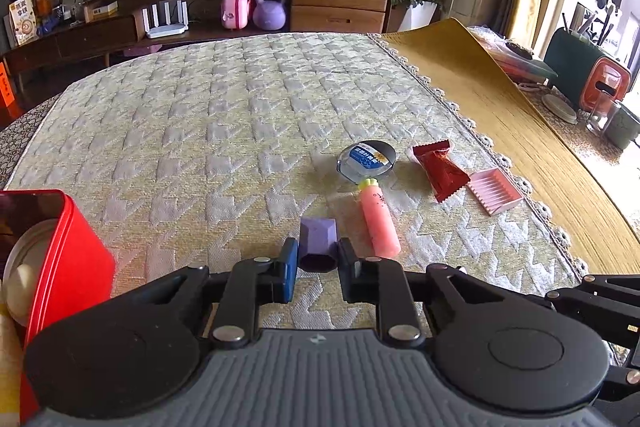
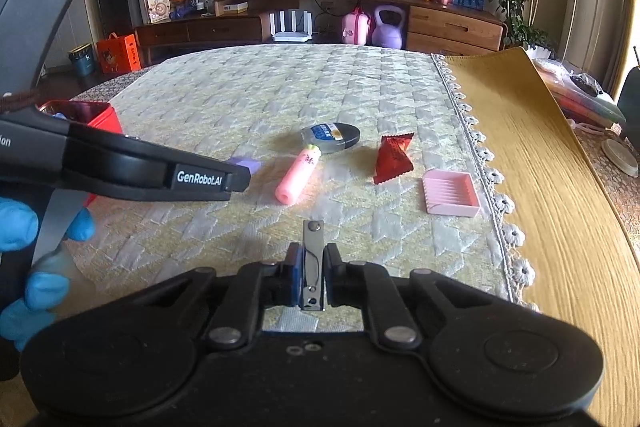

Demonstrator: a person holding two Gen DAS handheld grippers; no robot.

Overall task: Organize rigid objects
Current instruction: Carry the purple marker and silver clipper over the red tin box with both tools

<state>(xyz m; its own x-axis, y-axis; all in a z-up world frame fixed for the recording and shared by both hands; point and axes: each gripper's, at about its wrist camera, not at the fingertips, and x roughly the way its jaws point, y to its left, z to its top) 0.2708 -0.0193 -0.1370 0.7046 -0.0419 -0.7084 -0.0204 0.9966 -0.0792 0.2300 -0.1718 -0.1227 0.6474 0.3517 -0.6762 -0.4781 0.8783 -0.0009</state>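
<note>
Low at frame bottom, left gripper (image 1: pixel 318 259) fingers pinch a purple hexagonal block (image 1: pixel 318 241) – right gripper (image 2: pixel 313 277) fingers pinch a metal nail clipper (image 2: pixel 313 263) – red tin (image 1: pixel 60 247) at lower left.

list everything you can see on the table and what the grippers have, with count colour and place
purple block: 1, lilac, between the left gripper's pads
nail clipper: 1, silver, between the right gripper's pads
pink tube: 1, pink with a green tip, mid cloth, lying flat
round tin: 1, dark with a blue label, just beyond the tube's tip
snack packet: 1, red, right of the tin
ridged tray: 1, pink, near the cloth's lace edge
red box: 1, red, open, left edge of the cloth
quilted cloth: 1, pale yellow-grey, covers the table
left gripper: 1, black, shut on the purple block
right gripper: 1, black, shut on the nail clipper
gloved hand: 1, blue glove, holding the left gripper's handle
</note>
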